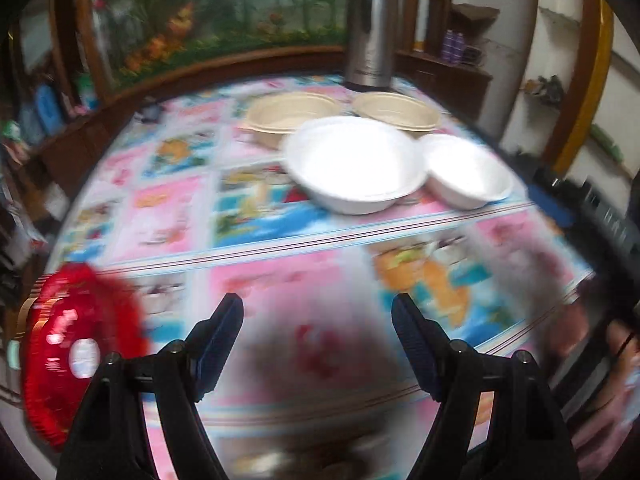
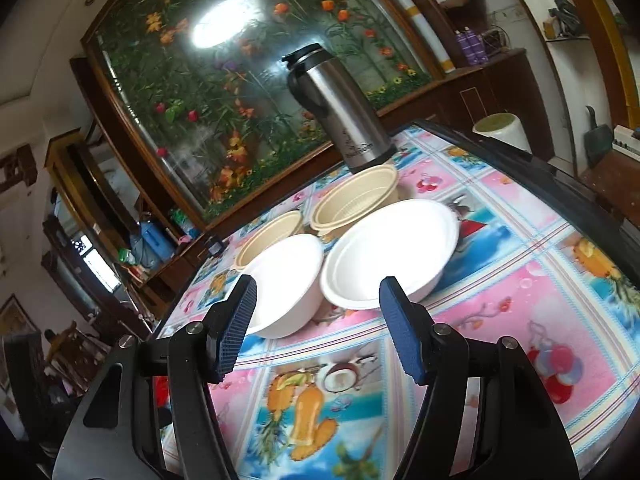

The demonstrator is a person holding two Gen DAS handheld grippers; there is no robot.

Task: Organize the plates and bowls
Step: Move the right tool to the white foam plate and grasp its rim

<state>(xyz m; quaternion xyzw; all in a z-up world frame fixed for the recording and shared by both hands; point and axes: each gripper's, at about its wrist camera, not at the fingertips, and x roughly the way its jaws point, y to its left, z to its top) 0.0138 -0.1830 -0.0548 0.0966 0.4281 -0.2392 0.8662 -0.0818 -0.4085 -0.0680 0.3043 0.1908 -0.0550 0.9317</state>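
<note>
Four bowls (image 2: 384,252), steel flask (image 2: 340,108), red plate (image 1: 76,344)

Left hand-held gripper (image 1: 318,316) and right hand-held gripper (image 2: 318,300) — jaws apart, empty

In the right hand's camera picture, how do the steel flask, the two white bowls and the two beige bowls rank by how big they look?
1. Wide white bowl
2. Steel flask, unsure against the first: taller, narrower, farther off
3. Smaller white bowl, nearest the camera
4. Right beige bowl
5. Left beige bowl, partly hidden

Two bowls (image 2: 280,280) (image 2: 390,252) side by side on table (image 2: 520,300), two more (image 2: 272,236) (image 2: 354,200) behind – flask (image 2: 340,116) rearmost.
</note>
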